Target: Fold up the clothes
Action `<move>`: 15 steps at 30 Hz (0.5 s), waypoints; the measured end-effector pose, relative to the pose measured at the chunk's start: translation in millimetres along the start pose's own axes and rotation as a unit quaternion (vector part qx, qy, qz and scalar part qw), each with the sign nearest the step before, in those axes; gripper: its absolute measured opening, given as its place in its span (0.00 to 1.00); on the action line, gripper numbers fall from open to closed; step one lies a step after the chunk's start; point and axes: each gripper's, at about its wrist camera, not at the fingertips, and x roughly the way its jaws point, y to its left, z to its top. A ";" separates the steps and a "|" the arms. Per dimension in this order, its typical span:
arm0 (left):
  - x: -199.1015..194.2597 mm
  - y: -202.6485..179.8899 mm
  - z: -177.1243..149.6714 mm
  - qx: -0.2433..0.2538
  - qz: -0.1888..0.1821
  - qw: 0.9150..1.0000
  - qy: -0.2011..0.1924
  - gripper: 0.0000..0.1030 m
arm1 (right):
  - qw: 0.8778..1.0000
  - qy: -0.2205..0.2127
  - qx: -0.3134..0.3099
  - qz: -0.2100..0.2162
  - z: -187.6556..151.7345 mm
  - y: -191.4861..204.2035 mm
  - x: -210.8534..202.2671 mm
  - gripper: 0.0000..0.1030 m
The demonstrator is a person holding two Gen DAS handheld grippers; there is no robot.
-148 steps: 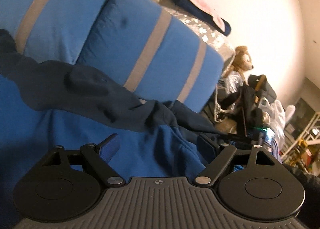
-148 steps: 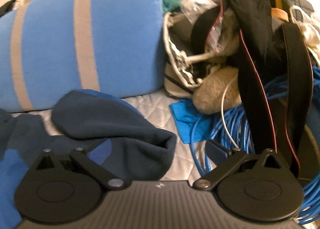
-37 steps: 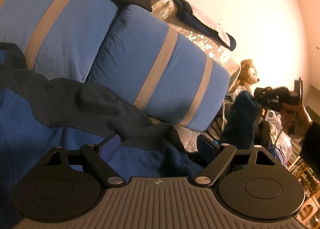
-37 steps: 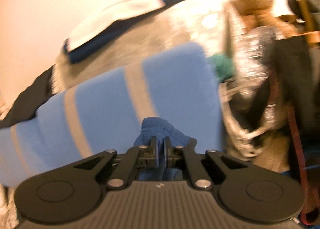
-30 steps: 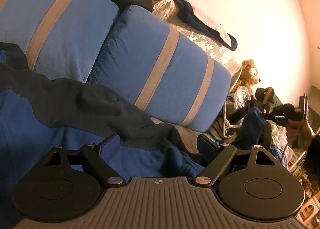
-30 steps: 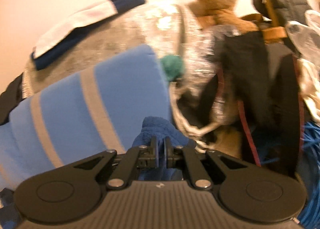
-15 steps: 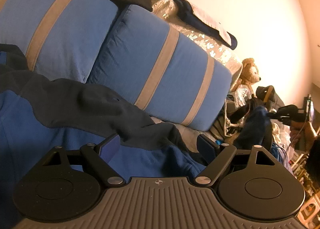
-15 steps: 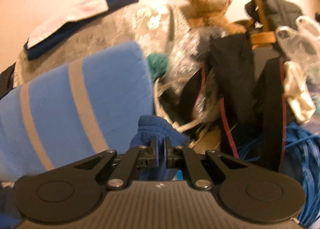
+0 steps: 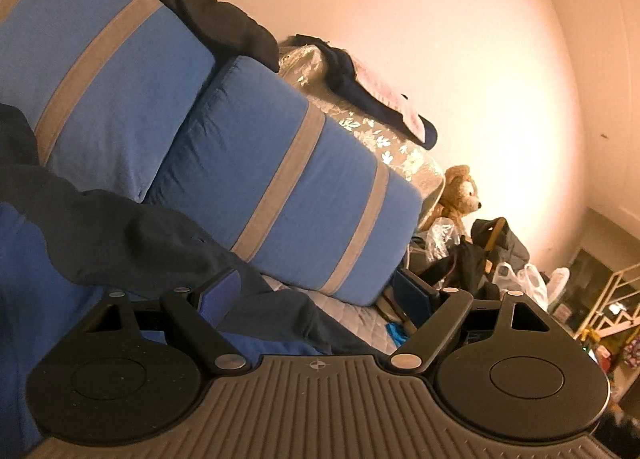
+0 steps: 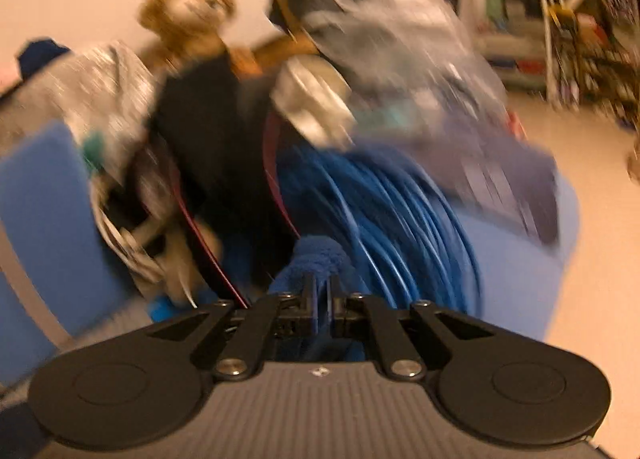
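Note:
A blue and navy fleece garment (image 9: 120, 235) lies spread on the bed in the left wrist view, its dark part running under my left gripper (image 9: 316, 291). The left gripper is open and empty just above the cloth. My right gripper (image 10: 320, 291) is shut on a bunched blue fleece edge of the garment (image 10: 316, 259), held up in front of the clutter. The right wrist view is blurred by motion.
Two blue cushions with grey stripes (image 9: 288, 195) stand behind the garment. A teddy bear (image 9: 460, 195), bags and dark clothes (image 9: 480, 259) pile at the bed's right end. A coil of blue cable (image 10: 400, 219) and a dark strap (image 10: 216, 163) lie ahead of the right gripper.
The right gripper, still shut on the fleece edge, has swung to the right, away from the cushion toward the cable coil. It has left the left wrist view. The left gripper stayed open.

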 end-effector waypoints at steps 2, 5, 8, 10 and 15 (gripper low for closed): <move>0.9 -0.9 -1.3 0.002 0.002 1.000 0.002 0.82 | 1.000 0.012 0.009 -0.009 -18.2 -16.1 2.4 0.04; 2.8 0.5 -3.0 0.000 0.005 1.000 0.009 0.82 | 1.000 0.025 0.018 -0.001 -34.5 -34.8 -1.9 0.04; 5.4 -0.1 -2.1 0.002 0.005 1.000 0.012 0.82 | 0.999 0.031 0.007 0.004 -44.8 -43.9 -11.3 0.04; 5.9 -0.2 -2.7 0.003 0.007 1.000 0.015 0.82 | 0.999 0.039 -0.005 0.009 -53.8 -48.4 -15.3 0.04; 7.1 -0.5 -4.4 0.007 0.011 1.000 0.022 0.82 | 0.998 0.048 -0.031 0.036 -73.0 -61.6 -17.9 0.11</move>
